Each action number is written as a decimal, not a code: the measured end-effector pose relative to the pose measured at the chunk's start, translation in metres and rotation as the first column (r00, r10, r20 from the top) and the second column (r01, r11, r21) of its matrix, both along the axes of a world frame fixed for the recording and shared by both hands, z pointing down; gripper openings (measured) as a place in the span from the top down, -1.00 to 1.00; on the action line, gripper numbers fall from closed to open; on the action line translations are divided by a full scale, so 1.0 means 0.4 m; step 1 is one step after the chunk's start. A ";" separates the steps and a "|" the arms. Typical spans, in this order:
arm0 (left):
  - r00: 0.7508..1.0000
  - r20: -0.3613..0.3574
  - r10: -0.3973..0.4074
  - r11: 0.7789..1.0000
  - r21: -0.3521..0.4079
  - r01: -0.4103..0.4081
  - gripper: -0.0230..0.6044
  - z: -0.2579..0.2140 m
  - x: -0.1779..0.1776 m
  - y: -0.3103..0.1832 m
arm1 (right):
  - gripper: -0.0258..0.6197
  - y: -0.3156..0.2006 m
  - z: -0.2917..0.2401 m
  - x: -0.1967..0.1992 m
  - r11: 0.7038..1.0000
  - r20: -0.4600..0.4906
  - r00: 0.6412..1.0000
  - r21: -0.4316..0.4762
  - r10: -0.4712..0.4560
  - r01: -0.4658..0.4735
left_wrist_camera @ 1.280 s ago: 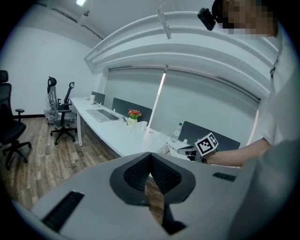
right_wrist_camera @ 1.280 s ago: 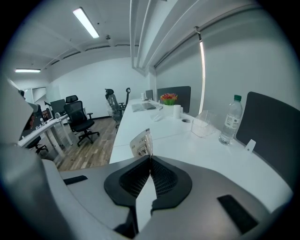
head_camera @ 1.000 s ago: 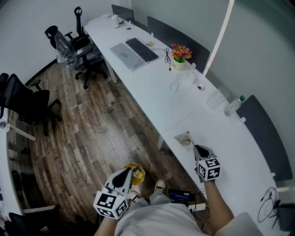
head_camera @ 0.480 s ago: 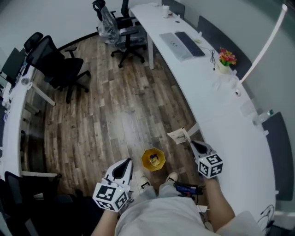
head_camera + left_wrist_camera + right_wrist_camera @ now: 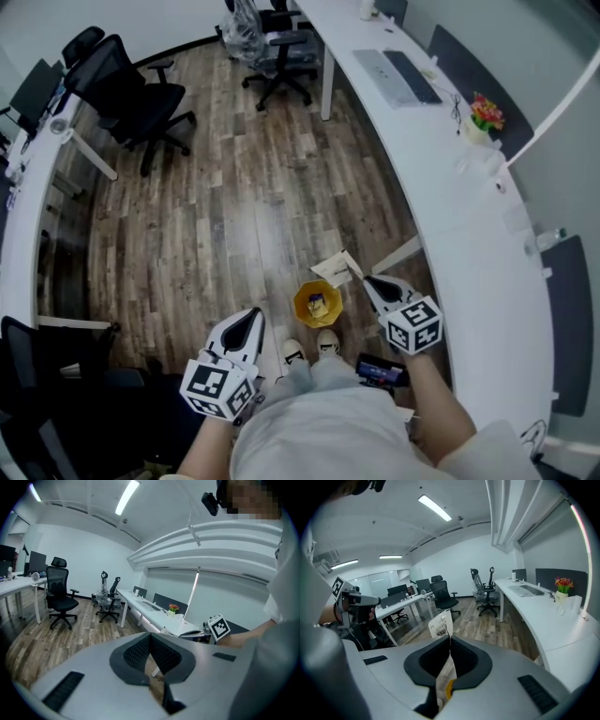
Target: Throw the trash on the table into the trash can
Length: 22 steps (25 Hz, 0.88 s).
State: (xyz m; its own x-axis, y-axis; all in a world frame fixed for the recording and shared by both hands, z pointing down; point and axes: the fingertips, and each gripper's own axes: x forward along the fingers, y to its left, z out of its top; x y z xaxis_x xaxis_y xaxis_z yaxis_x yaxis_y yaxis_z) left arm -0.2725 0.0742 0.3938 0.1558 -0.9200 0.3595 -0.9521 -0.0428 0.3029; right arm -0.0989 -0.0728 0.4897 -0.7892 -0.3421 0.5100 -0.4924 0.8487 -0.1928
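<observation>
Swinging off the surface (image 5: 469, 220), the right hand-held gripper (image 5: 364, 279) stays clenched on the paper wrapper (image 5: 330, 269), now just beside the yellow trash can (image 5: 317, 304); a drop seems near. The left hand-held gripper (image 5: 251, 321) is clenched, empty.

Right gripper (image 5: 368, 280) holds a wrapper (image 5: 333, 269) near the yellow trash can (image 5: 299, 306).

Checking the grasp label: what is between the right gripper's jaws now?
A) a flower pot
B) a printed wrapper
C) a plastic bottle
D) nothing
B: the right gripper is shut on the printed wrapper, which sticks out past its jaws.
</observation>
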 end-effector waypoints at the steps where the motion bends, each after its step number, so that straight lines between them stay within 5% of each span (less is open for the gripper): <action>1: 1.000 -0.002 -0.007 1.000 -0.004 0.007 0.92 0.003 -0.001 -0.001 | 0.82 0.000 0.010 0.001 1.000 -0.005 1.000 -0.010 -0.006 0.006; 11: 0.999 -0.018 -0.040 0.997 -0.068 0.039 0.92 0.078 -0.007 -0.049 | 0.81 -0.008 0.156 -0.007 0.992 -0.109 0.988 -0.075 -0.113 0.105; 22: 0.999 -0.042 -0.026 0.985 -0.174 0.018 0.92 0.355 0.011 -0.113 | 0.81 -0.006 0.546 0.023 0.967 -0.203 0.958 -0.197 -0.204 0.164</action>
